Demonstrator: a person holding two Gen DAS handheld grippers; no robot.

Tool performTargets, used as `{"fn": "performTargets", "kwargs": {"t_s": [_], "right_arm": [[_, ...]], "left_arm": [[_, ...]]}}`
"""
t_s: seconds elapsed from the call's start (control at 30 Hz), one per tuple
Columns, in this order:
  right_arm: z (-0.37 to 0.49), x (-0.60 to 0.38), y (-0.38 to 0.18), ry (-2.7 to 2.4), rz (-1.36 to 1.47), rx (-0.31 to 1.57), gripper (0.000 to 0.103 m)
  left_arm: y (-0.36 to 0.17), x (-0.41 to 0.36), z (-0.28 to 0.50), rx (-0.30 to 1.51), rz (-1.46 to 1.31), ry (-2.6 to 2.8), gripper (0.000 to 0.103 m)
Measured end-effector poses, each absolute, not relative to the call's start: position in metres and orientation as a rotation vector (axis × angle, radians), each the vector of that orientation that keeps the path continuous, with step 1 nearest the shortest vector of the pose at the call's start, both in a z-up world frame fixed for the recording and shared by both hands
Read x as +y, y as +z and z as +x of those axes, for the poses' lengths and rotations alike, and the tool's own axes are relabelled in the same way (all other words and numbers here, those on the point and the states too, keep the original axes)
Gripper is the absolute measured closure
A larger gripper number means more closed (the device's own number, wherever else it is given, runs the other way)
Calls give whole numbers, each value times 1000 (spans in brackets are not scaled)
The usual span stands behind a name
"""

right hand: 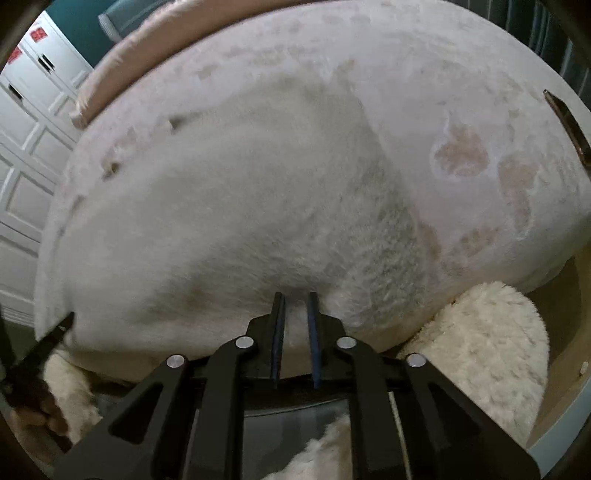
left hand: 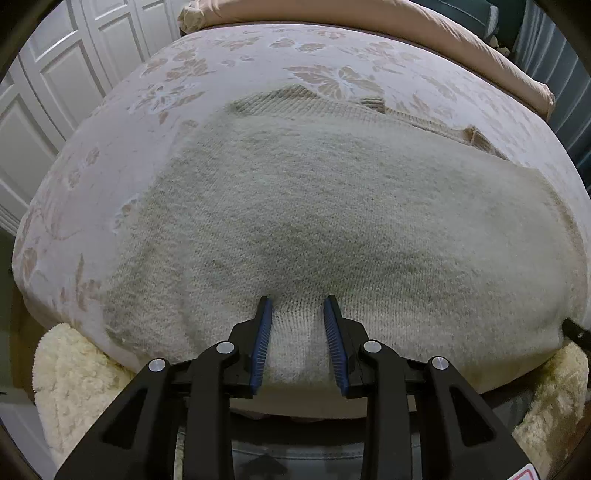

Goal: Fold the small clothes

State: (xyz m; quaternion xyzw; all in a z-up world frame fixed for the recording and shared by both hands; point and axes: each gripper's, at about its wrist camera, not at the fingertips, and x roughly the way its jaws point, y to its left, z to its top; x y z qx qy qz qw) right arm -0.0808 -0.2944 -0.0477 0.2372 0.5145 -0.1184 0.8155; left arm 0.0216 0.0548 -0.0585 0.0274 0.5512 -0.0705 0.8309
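Note:
A cream knitted sweater lies spread flat on the bed, its near hem at the bed's front edge. My left gripper is open, its blue-padded fingers astride the near hem with fabric between them. In the right wrist view the sweater looks blurred. My right gripper has its jaws a narrow gap apart at the same near hem, further right. The left gripper's black tip shows at the far left there.
The bed has a pale floral cover and a tan duvet bunched at the far side. Fluffy cream rugs lie on the floor below the bed edge. White panelled doors stand to the left.

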Motion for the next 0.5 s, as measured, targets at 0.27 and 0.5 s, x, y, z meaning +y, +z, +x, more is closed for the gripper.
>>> {"fn": "performTargets", "kwargs": {"t_s": [0.27, 0.5], "right_arm": [[-88, -306, -63, -285, 551, 1124, 92], [-110, -352, -41, -426, 592, 1010, 53]], "left_arm": [[-53, 60, 19, 1163, 42, -153, 73], [-22, 144, 23, 1071, -247, 11, 45]]}}
